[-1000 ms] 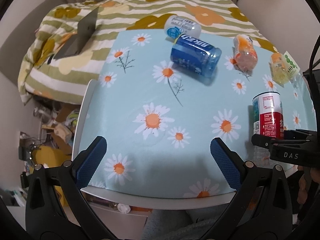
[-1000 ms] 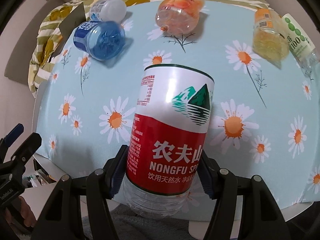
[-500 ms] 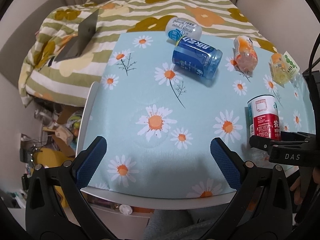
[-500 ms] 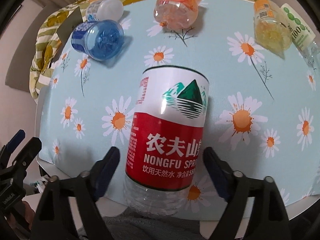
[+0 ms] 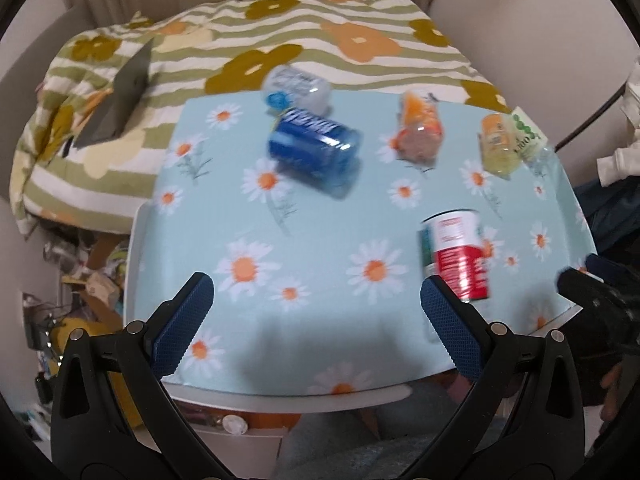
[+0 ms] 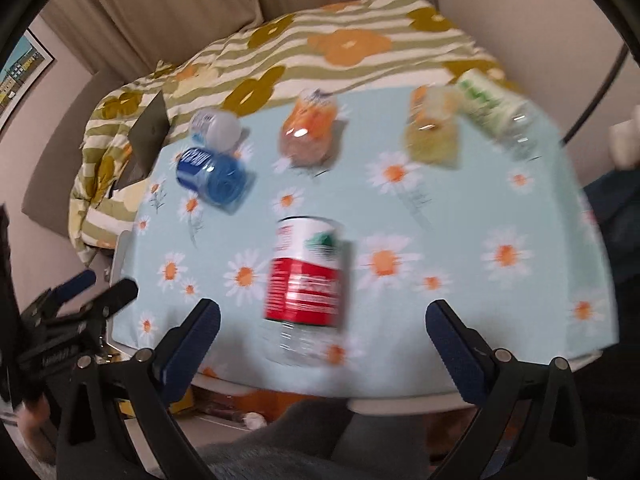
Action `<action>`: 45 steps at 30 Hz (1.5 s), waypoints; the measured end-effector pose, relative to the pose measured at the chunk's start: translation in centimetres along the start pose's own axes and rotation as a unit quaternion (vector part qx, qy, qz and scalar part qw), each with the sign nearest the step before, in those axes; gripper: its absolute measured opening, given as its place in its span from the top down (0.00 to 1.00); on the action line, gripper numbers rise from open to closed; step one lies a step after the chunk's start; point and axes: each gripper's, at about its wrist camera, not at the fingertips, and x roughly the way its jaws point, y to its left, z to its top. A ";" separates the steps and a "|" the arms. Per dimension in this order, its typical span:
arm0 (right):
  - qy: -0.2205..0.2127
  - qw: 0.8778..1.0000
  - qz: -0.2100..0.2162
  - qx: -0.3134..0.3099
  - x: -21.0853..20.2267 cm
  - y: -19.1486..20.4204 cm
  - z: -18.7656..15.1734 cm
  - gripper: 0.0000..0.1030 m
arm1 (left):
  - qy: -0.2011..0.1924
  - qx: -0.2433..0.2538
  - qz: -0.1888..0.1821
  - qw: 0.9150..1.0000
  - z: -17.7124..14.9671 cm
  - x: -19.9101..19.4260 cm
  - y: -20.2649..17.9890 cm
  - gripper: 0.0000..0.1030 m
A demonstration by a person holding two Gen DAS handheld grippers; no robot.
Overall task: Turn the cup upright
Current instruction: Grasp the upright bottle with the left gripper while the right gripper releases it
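A cup cut from a red-and-white labelled bottle [image 6: 306,280] stands upright on the daisy tablecloth near the front edge; it also shows in the left wrist view [image 5: 456,254]. My right gripper [image 6: 322,340] is open and empty, drawn back from the cup with its fingers wide on either side. My left gripper [image 5: 316,320] is open and empty over the front of the table, left of the cup. Both views are blurred.
A blue cup [image 5: 314,152] lies on its side at the back left, with a white one [image 5: 298,90] behind it. An orange cup [image 5: 420,130], a yellow cup [image 5: 498,144] and a green-labelled bottle [image 5: 528,136] lie at the back right. A striped quilt [image 5: 280,36] lies beyond the table.
My right gripper has opened, let go of the red-and-white cup and pulled back from it. The cup stays standing. The left gripper has drawn back a little.
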 end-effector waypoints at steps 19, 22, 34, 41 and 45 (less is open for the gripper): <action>-0.095 0.978 -0.054 -0.176 -0.5 -9.6 5.5 0.00 | 0.127 -0.005 -0.001 0.992 3.9 10.2 -11.9 0.00; -0.085 0.982 -0.030 -0.166 0.6 -10.7 6.0 0.00 | 0.149 -0.017 -0.004 0.989 3.9 11.6 -12.4 0.00; -0.059 0.984 0.012 -0.167 3.7 -12.5 6.3 0.00 | 0.214 -0.019 0.000 0.977 3.3 14.8 -13.0 0.19; -0.054 0.985 0.019 -0.164 4.3 -12.6 6.5 0.00 | 0.220 -0.017 -0.004 0.975 2.9 14.9 -13.2 0.36; -0.060 0.985 0.017 -0.164 4.1 -12.5 6.6 0.00 | 0.200 -0.014 -0.015 0.980 3.1 13.2 -13.4 0.36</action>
